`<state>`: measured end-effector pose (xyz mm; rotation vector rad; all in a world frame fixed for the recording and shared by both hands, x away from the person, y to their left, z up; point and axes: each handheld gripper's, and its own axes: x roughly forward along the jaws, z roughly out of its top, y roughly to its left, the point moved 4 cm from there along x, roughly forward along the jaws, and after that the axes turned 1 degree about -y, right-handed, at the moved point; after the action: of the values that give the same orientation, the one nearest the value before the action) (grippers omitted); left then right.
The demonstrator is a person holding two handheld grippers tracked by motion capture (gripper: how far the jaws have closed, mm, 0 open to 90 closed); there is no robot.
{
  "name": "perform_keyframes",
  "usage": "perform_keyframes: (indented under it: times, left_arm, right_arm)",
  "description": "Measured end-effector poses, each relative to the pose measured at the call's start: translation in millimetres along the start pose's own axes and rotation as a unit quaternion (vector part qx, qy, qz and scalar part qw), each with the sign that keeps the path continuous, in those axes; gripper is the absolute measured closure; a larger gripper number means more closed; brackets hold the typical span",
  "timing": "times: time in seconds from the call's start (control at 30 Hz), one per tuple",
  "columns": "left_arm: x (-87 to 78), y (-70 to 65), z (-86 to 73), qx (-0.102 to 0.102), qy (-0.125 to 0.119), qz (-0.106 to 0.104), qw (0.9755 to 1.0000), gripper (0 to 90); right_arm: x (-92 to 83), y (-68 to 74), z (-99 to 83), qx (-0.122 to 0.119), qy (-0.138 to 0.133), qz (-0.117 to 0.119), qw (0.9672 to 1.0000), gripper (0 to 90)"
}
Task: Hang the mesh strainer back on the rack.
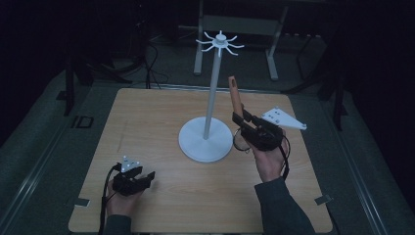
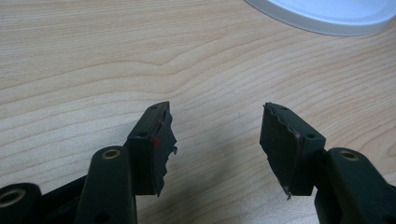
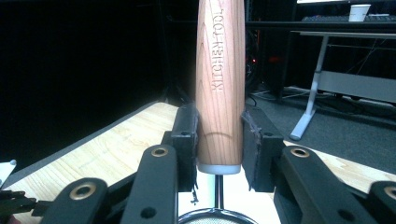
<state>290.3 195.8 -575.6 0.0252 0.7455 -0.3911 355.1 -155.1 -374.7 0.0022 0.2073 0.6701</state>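
Observation:
A kitchen strainer with a wooden handle point(image 1: 235, 95) stands nearly upright just right of the white stand point(image 1: 205, 139). Its mesh ring point(image 1: 241, 141) hangs below my right gripper point(image 1: 241, 118), which is shut on the handle's lower end. In the right gripper view both pads press the wooden handle point(image 3: 220, 84), marked "KITCHEN TOOL", with the mesh ring's rim point(image 3: 212, 217) just below the right gripper point(image 3: 219, 140). The stand's thin pole carries a ring of hooks point(image 1: 220, 43) on top. My left gripper point(image 1: 147, 177) rests low at the table's near left, open with nothing between its jaws point(image 2: 215, 140).
The wooden table point(image 1: 147, 117) is ringed by dark floor. A grey desk frame point(image 1: 235, 24) stands behind it. The stand's white base point(image 2: 327, 14) lies ahead and to the right of the left gripper. Small grey tabs point(image 1: 323, 199) sit at the table's near corners.

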Motion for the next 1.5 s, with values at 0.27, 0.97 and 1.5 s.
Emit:
perform_keyframes:
  times: [0.27,0.97,1.5]
  left_arm:
    - [-0.4,0.3,0.1,0.000,-0.001,0.000,1.0000,43.8]
    - [-0.7,0.7,0.2,-0.001,-0.001,0.000,1.0000,43.8]
    - [-1.0,1.0,0.4,-0.003,-0.003,0.001,1.0000,43.8]
  right_arm:
    - [-0.1,-0.4,6.1,0.000,-0.008,0.000,1.0000,69.0]
    - [-2.4,-0.8,22.2,-0.003,-0.025,-0.002,0.9997,69.0]
    - [-4.8,-1.5,32.6,-0.002,-0.037,-0.003,0.9993,69.0]
